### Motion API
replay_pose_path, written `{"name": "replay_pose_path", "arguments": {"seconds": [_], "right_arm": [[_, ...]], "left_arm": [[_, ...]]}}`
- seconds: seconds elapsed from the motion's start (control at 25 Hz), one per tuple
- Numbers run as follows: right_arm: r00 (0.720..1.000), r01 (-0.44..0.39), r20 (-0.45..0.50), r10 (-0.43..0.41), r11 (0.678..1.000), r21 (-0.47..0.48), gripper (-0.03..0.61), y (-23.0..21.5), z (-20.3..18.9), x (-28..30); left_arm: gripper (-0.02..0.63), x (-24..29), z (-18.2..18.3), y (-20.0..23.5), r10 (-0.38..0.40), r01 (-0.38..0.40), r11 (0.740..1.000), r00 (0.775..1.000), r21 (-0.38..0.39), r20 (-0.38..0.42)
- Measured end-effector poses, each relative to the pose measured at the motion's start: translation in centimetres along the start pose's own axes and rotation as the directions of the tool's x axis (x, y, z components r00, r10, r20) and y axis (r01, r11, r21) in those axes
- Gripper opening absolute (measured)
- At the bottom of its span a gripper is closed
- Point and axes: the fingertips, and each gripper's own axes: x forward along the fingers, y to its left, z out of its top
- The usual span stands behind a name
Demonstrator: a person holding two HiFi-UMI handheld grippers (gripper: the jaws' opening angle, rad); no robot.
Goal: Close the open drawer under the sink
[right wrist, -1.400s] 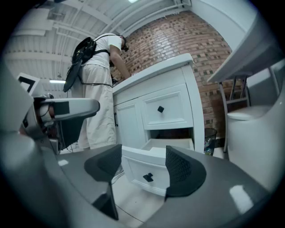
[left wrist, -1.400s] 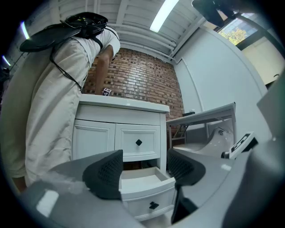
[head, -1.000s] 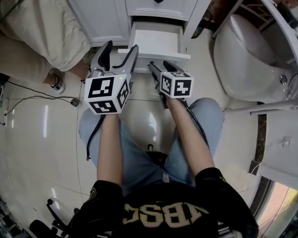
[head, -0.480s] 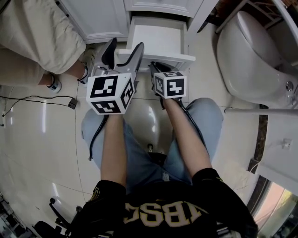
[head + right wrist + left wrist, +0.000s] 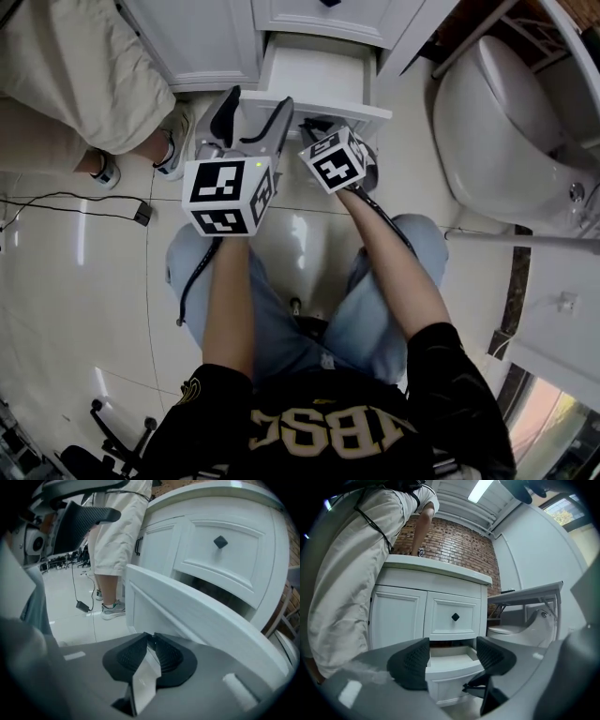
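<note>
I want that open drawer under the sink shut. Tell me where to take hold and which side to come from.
Go for the front panel of the drawer, straight on from the room side. It juts out with a flat face square to the cabinet, so a push probably suits better than a pinch. The right gripper, jaws just closed on nothing, sits right before it.

Saw white toilet (image 5: pixel 497 122) at 2 o'clock of head view. Noted bystander in beige shorts (image 5: pixel 75 66) at 10 o'clock, grey sneaker (image 5: pixel 176 150) just below. Spotted black adapter (image 5: pixel 141 215) with cable on glossy tile floor (image 5: pixel 84 309) at 9 o'clock. Caught brick wall (image 5: pixel 454 550) at 12 o'clock in left gripper view.
</note>
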Motion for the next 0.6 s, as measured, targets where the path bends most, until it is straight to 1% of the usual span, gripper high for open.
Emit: {"name": "replay_pose_path", "arguments": {"seconds": [0.08, 0.2, 0.32, 0.44, 0.6], "right_arm": [[1.0, -0.005, -0.005, 0.005, 0.999, -0.041, 0.054, -0.6, 0.4, 0.6], [1.0, -0.007, 0.004, 0.007, 0.999, -0.041, 0.054, -1.7, 0.9, 1.2], [0.998, -0.043, 0.043, 0.042, 0.999, 0.029, 0.055, -2.7, 1.3, 1.8], [0.992, -0.093, 0.092, 0.083, 0.99, 0.109, 0.06, -3.8, 1.8, 2.5], [0.986, -0.114, 0.139, 0.093, 0.981, 0.156, 0.063, -5.5, 2.1, 3.4]], "left_arm": [[0.316, -0.3, 0.2, 0.3, 0.005, -0.005, 1.0, 1.0, 0.002, 0.001], [0.316, -0.6, 0.5, 0.7, 0.013, -0.013, 1.0, 1.0, 0.01, 0.005], [0.316, -0.7, 0.4, 1.3, 0.02, -0.02, 1.0, 1.0, 0.012, -0.005], [0.316, -0.8, 0.0, 1.7, 0.028, -0.027, 1.0, 0.999, 0.013, -0.022], [0.316, -0.8, -0.4, 1.9, 0.031, -0.031, 0.999, 0.999, 0.016, -0.036]]}}
